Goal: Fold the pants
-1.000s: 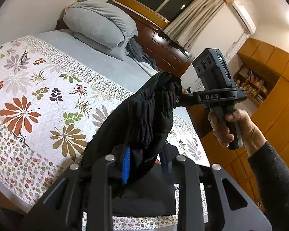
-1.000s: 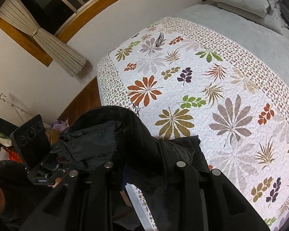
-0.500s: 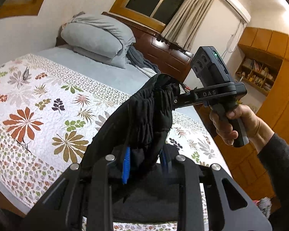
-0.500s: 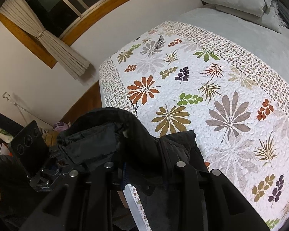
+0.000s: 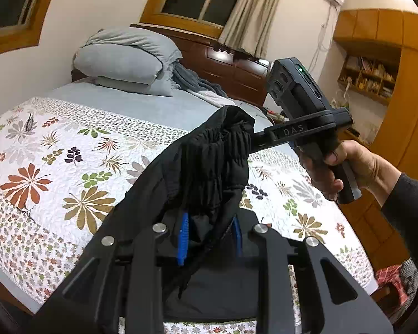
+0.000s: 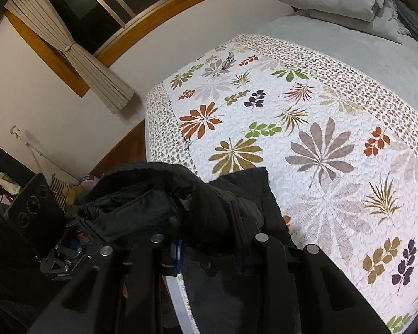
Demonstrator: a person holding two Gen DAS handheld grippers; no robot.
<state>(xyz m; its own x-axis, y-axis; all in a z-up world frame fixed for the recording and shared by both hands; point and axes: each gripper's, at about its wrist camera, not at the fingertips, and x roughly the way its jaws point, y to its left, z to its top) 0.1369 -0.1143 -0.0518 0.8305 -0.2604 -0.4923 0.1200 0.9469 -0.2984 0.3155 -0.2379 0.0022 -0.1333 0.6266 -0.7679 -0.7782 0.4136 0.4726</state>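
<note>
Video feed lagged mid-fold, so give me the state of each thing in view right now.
Pants: bunched, held up over the bed by both grippers.
Left gripper: shut on pants.
Right gripper: shut on pants.
Quilt: spread flat.
Pillows: stacked at the headboard.
Curtain: tied back.

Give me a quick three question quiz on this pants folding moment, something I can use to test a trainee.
1. True or false: both the left tool and the right tool are clamped on the black pants.
2. Multiple choice: where is the pants' lower part? A) draped over the grey pillows B) lying on the leaf-print quilt near its edge C) on the floor
3. Fill in: in the left wrist view, the right hand holds its tool out over the ____.

Key: 1 true. 2 B. 3 bed (the quilt).
</note>
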